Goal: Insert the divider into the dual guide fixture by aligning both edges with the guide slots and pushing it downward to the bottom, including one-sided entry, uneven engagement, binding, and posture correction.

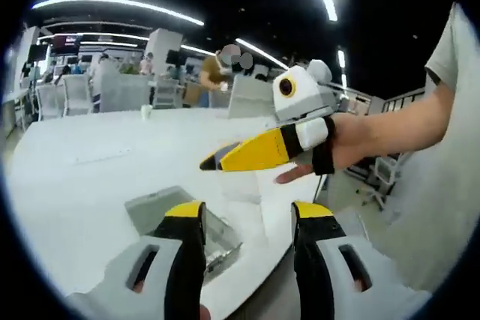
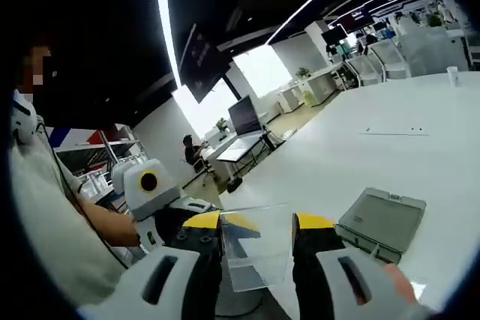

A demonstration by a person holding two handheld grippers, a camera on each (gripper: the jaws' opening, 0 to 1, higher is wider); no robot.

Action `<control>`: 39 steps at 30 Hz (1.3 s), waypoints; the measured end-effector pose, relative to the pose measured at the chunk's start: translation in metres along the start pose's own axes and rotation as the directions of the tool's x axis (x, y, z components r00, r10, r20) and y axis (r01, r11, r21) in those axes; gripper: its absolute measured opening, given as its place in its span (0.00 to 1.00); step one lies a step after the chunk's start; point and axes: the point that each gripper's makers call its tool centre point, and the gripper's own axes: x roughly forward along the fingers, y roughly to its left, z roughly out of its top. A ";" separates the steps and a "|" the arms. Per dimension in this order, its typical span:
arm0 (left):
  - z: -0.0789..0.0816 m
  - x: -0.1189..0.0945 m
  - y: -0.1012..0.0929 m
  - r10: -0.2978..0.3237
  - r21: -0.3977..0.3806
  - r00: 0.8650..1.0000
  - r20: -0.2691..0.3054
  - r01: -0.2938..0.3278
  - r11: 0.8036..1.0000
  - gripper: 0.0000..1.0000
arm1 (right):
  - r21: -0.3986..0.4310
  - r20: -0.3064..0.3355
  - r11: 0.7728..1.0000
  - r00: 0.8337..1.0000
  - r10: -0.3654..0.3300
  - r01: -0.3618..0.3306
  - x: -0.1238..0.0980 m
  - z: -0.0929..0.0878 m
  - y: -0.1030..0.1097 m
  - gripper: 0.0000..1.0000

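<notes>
**White table and what is lying on it**

A broad white table (image 2: 360,162) is carrying a grey guide fixture (image 2: 381,221) lying flat near its edge. A small clear cup (image 2: 452,76) is standing well apart, toward the far side.

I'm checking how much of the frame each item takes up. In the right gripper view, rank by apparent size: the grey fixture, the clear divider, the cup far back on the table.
1. Grey fixture and clear divider: look alike; the divider sits nearer the camera, so unranked.
2. Cup: smallest, but far away.
</notes>
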 end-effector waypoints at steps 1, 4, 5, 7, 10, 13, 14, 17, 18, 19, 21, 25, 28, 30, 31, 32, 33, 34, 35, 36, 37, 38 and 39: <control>-0.002 0.002 0.001 0.019 0.001 1.000 0.001 -0.019 1.000 0.40 | 0.003 0.009 0.999 0.999 -0.045 0.045 0.002 0.001 -0.007 0.32; -0.008 0.005 0.005 0.062 -0.020 0.998 -0.023 -0.063 0.998 0.36 | 0.058 0.005 0.994 0.995 -0.095 0.095 0.005 -0.003 -0.015 0.32; -0.009 0.006 0.007 0.079 -0.015 0.996 -0.030 -0.080 0.997 0.35 | 0.043 0.016 0.993 0.994 -0.111 0.110 0.007 -0.003 -0.018 0.32; -0.010 0.008 0.008 0.111 0.006 0.993 -0.045 -0.111 0.994 0.32 | 0.084 0.007 0.989 0.993 -0.121 0.120 0.010 -0.008 -0.018 0.32; -0.011 0.014 0.014 0.161 0.027 0.985 -0.065 -0.160 0.987 0.29 | 0.100 -0.007 0.982 0.987 -0.161 0.161 0.016 -0.016 -0.022 0.32; -0.015 0.018 0.020 0.192 0.028 0.978 -0.087 -0.190 0.981 0.28 | 0.117 -0.014 0.974 0.981 -0.193 0.193 0.019 -0.021 -0.024 0.32; -0.018 0.020 0.021 0.201 0.025 0.974 -0.101 -0.200 0.979 0.27 | 0.125 -0.014 0.970 0.978 -0.209 0.209 0.018 -0.022 -0.026 0.32; -0.023 0.022 0.024 0.210 0.011 0.971 -0.118 -0.210 0.978 0.24 | 0.167 -0.014 0.958 0.972 -0.234 0.233 0.019 -0.024 -0.029 0.32; -0.023 0.022 0.024 0.212 -0.006 0.970 -0.118 -0.214 0.977 0.23 | 0.170 -0.015 0.956 0.970 -0.241 0.240 0.019 -0.025 -0.030 0.32; -0.024 0.023 0.026 0.214 -0.012 0.970 -0.118 -0.217 0.976 0.23 | 0.176 -0.018 0.952 0.968 -0.251 0.250 0.019 -0.026 -0.031 0.32; -0.028 0.023 0.029 0.223 -0.025 0.966 -0.133 -0.228 0.973 0.21 | 0.199 -0.020 0.940 0.960 -0.280 0.278 0.018 -0.028 -0.036 0.32; -0.031 0.024 0.033 0.228 -0.047 0.963 -0.141 -0.237 0.970 0.20 | 0.223 -0.024 0.919 0.944 -0.329 0.326 0.018 -0.029 -0.044 0.32; -0.031 0.025 0.034 0.227 -0.058 0.963 -0.143 -0.238 0.970 0.19 | 0.244 -0.029 0.906 0.936 -0.350 0.347 0.018 -0.032 -0.047 0.32; -0.032 0.027 0.034 0.225 -0.057 0.963 -0.145 -0.235 0.970 0.18 | 0.251 -0.032 0.897 0.929 -0.369 0.365 0.018 -0.033 -0.050 0.32; -0.032 0.027 0.035 0.227 -0.060 0.963 -0.146 -0.237 0.970 0.18 | 0.257 -0.033 0.892 0.926 -0.376 0.371 0.017 -0.033 -0.051 0.32; -0.031 0.027 0.036 0.226 -0.068 0.963 -0.144 -0.238 0.969 0.18 | 0.266 -0.033 0.889 0.925 -0.378 0.373 0.017 -0.033 -0.051 0.32; -0.031 0.027 0.036 0.226 -0.074 0.963 -0.144 -0.238 0.968 0.18 | 0.270 -0.038 0.882 0.919 -0.392 0.387 0.016 -0.034 -0.052 0.32; -0.031 0.028 0.036 0.225 -0.075 0.963 -0.146 -0.238 0.968 0.17 | 0.271 -0.039 0.878 0.916 -0.399 0.394 0.015 -0.034 -0.054 0.32; -0.031 0.028 0.036 0.224 -0.075 0.963 -0.147 -0.237 0.969 0.17 | 0.278 -0.038 0.875 0.915 -0.401 0.396 0.015 -0.033 -0.054 0.32; -0.031 0.029 0.036 0.222 -0.079 0.964 -0.149 -0.235 0.969 0.16 | 0.286 -0.040 0.872 0.914 -0.403 0.397 0.015 -0.034 -0.055 0.32; -0.031 0.030 0.035 0.220 -0.082 0.964 -0.150 -0.234 0.969 0.15 | 0.285 -0.041 0.871 0.913 -0.407 0.401 0.015 -0.034 -0.056 0.32; -0.032 0.031 0.035 0.221 -0.080 0.963 -0.153 -0.235 0.969 0.14 | 0.278 -0.049 0.867 0.908 -0.417 0.413 0.014 -0.035 -0.058 0.32; -0.032 0.031 0.035 0.223 -0.076 0.963 -0.154 -0.236 0.969 0.14 | 0.282 -0.047 0.866 0.908 -0.417 0.413 0.014 -0.034 -0.058 0.32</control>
